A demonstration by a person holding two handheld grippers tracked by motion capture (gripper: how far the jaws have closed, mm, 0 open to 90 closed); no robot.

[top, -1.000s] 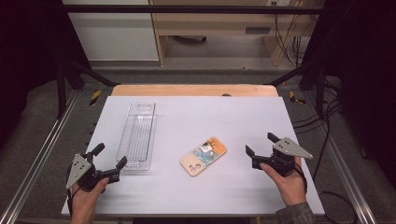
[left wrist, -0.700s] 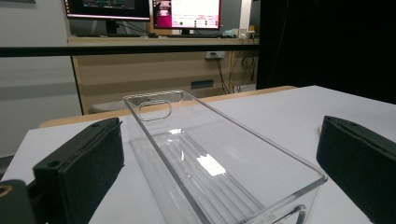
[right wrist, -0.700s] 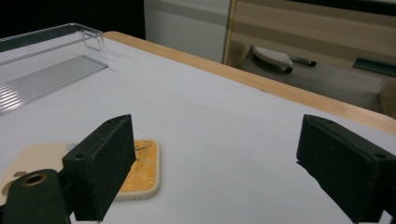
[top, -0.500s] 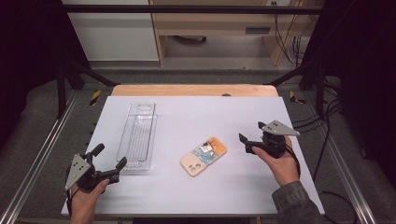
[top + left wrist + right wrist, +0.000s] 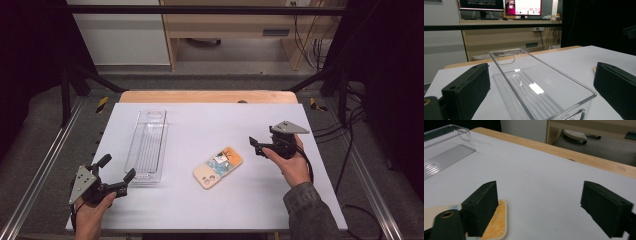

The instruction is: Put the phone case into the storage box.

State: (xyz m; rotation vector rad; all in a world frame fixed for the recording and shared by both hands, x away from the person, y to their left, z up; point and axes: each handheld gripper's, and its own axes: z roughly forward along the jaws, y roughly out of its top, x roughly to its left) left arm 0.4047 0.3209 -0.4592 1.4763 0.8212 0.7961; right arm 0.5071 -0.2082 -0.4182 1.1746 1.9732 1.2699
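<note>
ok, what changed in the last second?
The right gripper moved up the table and inward toward the phone case; its fingers have just been closing slightly, nothing between them, still open. Nothing was grasped or released. The left gripper, phone case and clear tray stayed put.

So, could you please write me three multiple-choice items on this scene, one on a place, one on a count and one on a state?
1. Where does the phone case lie?
A. inside the clear tray
B. on the white table top, between tray and right gripper
C. on the floor

2. How many clear trays are on the table?
A. one
B. two
C. three

3. How do the right gripper's jaws stand?
A. shut on the case
B. shut on the tray
C. open, holding nothing

Answers: 1 B, the case rests on the table top. 2 A, a single clear tray. 3 C, the right gripper has nothing between its jaws.
</note>
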